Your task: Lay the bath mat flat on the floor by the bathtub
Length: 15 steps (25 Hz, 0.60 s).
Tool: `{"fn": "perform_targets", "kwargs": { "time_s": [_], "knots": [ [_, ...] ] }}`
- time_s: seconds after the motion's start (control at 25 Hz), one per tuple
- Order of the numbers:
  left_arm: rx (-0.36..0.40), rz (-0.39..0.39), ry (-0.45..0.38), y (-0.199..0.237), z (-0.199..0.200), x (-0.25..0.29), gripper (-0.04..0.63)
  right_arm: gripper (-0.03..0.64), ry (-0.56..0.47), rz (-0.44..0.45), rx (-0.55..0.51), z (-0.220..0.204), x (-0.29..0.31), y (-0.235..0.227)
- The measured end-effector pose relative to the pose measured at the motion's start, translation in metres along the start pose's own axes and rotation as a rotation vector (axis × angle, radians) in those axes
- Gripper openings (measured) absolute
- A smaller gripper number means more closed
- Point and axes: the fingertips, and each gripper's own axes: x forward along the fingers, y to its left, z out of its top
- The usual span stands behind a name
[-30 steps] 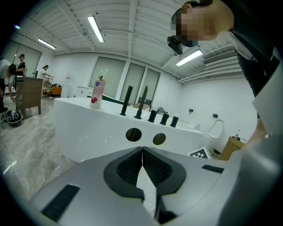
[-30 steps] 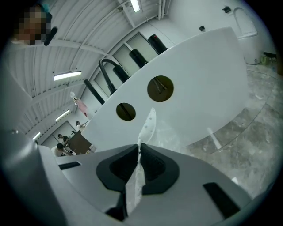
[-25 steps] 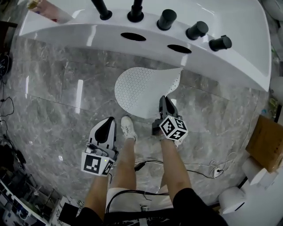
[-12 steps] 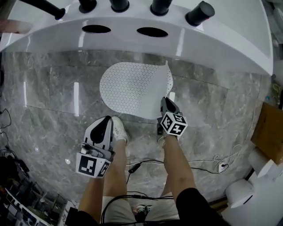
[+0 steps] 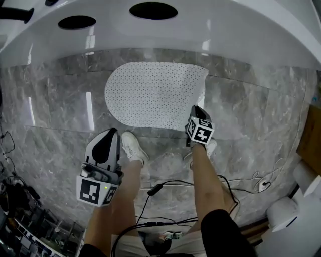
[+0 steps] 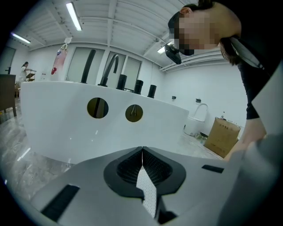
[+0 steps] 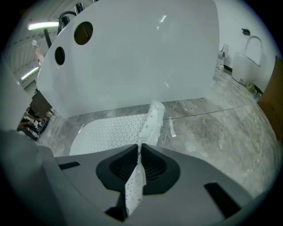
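Note:
The white dotted bath mat (image 5: 155, 95) lies spread on the grey marble floor in front of the white bathtub (image 5: 225, 35). My right gripper (image 5: 197, 111) is shut on the mat's right edge. In the right gripper view that edge (image 7: 152, 117) rises in a fold from the jaws (image 7: 139, 148), while the mat's main part (image 7: 110, 130) lies flat. My left gripper (image 5: 109, 134) is shut, held off the mat's near left corner. In the left gripper view it (image 6: 142, 150) faces the tub wall (image 6: 66, 128), and a sliver of dotted white shows in the slit behind its tips.
The person's white shoes (image 5: 133, 148) stand just short of the mat. A black cable (image 5: 160, 188) trails on the floor behind them. A cardboard box (image 5: 313, 135) and a white toilet (image 5: 296, 221) stand at the right. The tub wall has two round holes (image 5: 153, 10).
The mat has opened from a curled shape to a wide, nearly flat sheet. My right gripper carried its right edge outward. The left gripper has dropped back towards the person.

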Motion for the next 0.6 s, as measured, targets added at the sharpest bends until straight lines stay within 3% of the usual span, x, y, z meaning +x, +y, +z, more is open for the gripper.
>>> {"fn": "perform_targets", "kwargs": {
  "time_s": [0.24, 0.4, 0.48, 0.6],
  "knots": [
    [0.015, 0.005, 0.014, -0.003, -0.016, 0.009, 0.015, 0.037, 0.069, -0.128, 0.008, -0.029, 0.009, -0.063],
    [0.013, -0.026, 0.019, -0.019, -0.019, 0.018, 0.015, 0.040, 0.077, -0.163, 0.008, -0.035, 0.001, -0.093],
    [0.012, -0.042, 0.020, -0.027, -0.018, 0.022, 0.015, 0.074, 0.108, -0.214, -0.005, -0.042, -0.006, -0.107],
    [0.011, -0.061, 0.022, -0.039, -0.015, 0.025, 0.015, 0.052, 0.147, -0.296, 0.049, -0.055, -0.021, -0.129]
  ]
}}
